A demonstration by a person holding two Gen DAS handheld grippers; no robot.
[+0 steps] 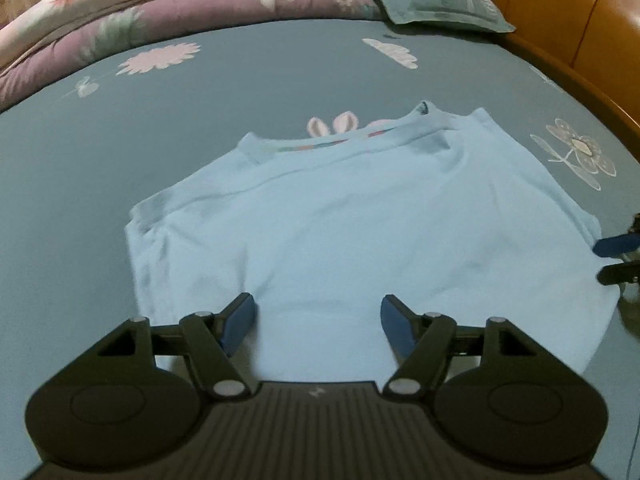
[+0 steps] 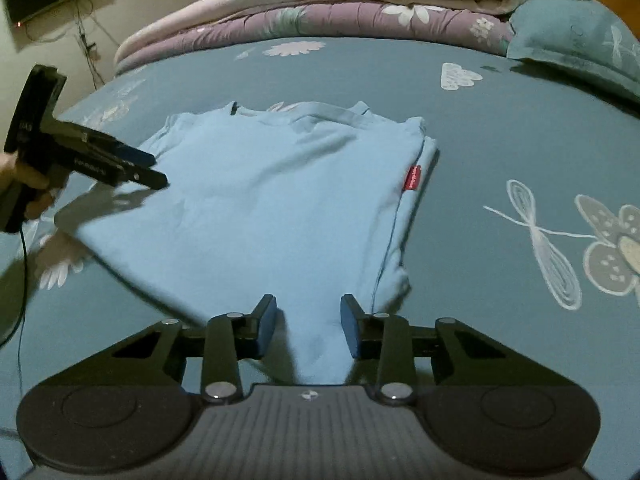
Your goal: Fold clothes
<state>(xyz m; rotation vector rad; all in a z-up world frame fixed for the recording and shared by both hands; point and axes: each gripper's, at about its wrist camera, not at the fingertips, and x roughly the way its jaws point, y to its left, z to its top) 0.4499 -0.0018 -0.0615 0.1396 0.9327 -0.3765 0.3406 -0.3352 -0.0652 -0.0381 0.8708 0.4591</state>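
Blue shirt (image 2: pixel 280 200) flat on bed (image 2: pixel 480 120), sides folded in; both grippers, left (image 1: pixel 318 324) and right (image 2: pixel 308 326), open over its 6 o'clock hem, probably for a lengthwise fold.

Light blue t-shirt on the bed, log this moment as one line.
item: light blue cotton t-shirt flat on teal bedsheet | left gripper: open over hem | right gripper: open, hem between jaws

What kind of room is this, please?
Most likely a bedroom: the light blue T-shirt lies on a bed sheet, with folded quilts and a pillow behind.
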